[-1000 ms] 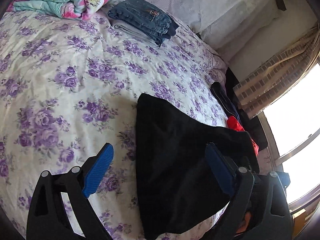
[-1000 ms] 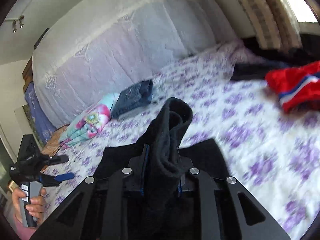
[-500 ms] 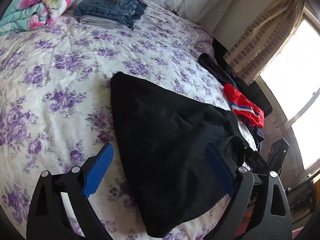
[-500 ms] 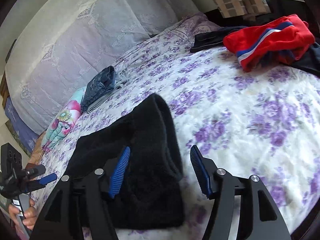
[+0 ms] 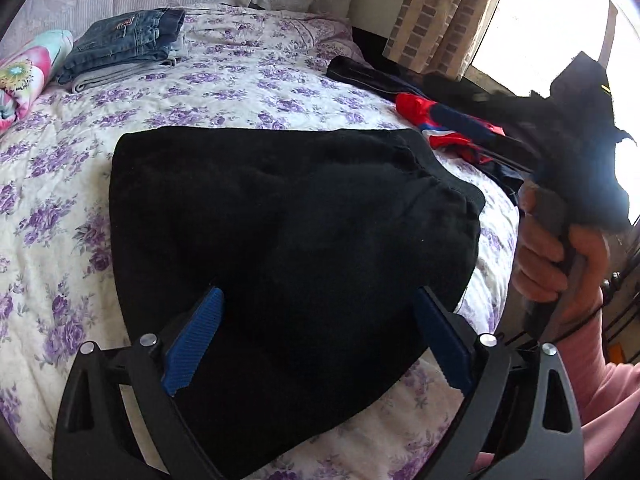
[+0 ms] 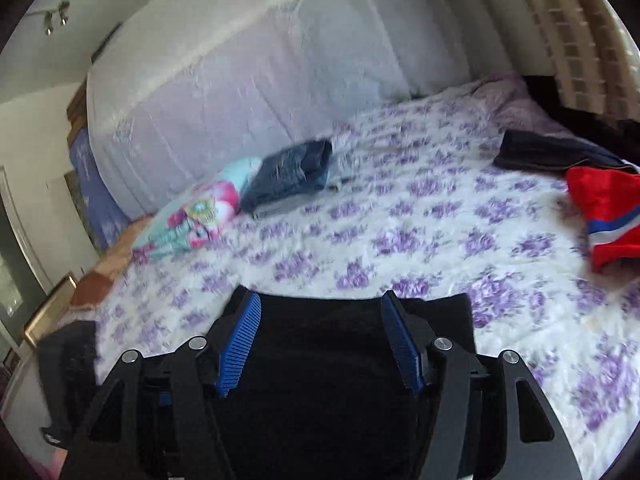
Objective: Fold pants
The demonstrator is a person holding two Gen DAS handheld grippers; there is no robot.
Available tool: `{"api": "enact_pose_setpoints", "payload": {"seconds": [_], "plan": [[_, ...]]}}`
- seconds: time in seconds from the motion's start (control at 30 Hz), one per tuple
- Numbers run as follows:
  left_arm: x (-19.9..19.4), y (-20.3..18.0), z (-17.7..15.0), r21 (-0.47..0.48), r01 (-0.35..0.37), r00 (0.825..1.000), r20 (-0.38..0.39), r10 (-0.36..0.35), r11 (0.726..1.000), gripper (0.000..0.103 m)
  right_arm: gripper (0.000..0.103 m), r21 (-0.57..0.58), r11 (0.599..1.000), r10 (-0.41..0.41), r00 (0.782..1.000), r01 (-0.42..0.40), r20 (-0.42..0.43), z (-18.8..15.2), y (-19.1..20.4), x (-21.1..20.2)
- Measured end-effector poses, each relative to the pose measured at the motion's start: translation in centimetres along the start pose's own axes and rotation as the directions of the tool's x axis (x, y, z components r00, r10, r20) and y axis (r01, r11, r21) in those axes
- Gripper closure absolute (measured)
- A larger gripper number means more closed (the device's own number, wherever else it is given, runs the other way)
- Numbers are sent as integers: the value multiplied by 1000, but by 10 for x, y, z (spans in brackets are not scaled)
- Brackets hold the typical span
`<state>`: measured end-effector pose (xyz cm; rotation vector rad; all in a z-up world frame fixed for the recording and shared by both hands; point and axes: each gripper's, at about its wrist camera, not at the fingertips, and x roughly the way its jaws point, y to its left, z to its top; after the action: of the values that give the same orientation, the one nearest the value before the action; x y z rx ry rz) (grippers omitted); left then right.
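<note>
Both tools are released. Your left gripper hangs with jaws wide over the near end of the black pants, pads not pressing cloth. Your right gripper has jaws apart too, black fabric below them, nothing pinched.

The pants lie folded in a thick dark slab on the purple floral bedspread, near the bed's front edge, well apart from the folded jeans by the pillows and the red garment on the window side.

Handling, my read: fleecy, soft, limp, no stiffness at all. It looks thick, so likely some weight, and the layers will probably slide on each other and sag when you lift. Not fragile, not slippery. Pinch through all layers at a corner or along the folded edge, one gripper per corner; a mid-panel grab would just bunch it.

Writing: a small embroidered mark on the jeans, too small to read. Nothing legible on the pants or grippers.
</note>
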<state>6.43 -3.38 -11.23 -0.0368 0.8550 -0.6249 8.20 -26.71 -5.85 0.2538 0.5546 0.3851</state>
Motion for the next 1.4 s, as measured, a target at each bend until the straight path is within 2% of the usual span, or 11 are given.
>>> {"api": "enact_pose_setpoints", "payload": {"seconds": [0.13,0.23,0.33,0.43,0.57,0.73,0.93,1.07,1.13,1.23,1.4], "plan": [[1,-1,0,13,-10,1000,-4,10,1000,8,42,41,991,-125,988,129,-95,-9,-39,34],[2,-1,-1,19,-9,1000,-6,9,1000,7,38,87,959,-260,958,271,-117,-19,-70,37],[4,-3,-2,28,-12,1000,-9,12,1000,6,38,177,960,-198,973,218,-121,-20,-85,26],[4,-3,-2,28,-13,1000,-11,13,1000,5,38,94,973,-210,977,212,-26,-14,-54,-6],[5,-2,-1,15,-6,1000,-15,6,1000,5,38,-26,994,-103,992,105,74,-8,-7,-45],[0,-4,-3,12,-4,1000,-12,4,1000,5,38,-141,990,-10,999,17,50,-25,25,-60],[-15,2,-22,-2,31,999,-23,-32,1000,5,41,-249,961,-152,982,119,-116,-84,15,-35],[-32,0,-39,73,18,999,-50,-14,997,5,42,-271,953,-162,983,132,-88,-92,18,-50],[-48,9,-36,65,34,998,-46,-31,997,5,42,-284,955,-100,994,85,-38,-88,33,-68],[-76,34,-14,42,2,1000,-11,-2,999,5,42,-297,950,78,995,-91,-57,-93,65,-77],[-84,83,37,-21,-16,1000,-4,16,1000,5,42,-256,917,257,944,-306,-206,-122,108,-37]]}}
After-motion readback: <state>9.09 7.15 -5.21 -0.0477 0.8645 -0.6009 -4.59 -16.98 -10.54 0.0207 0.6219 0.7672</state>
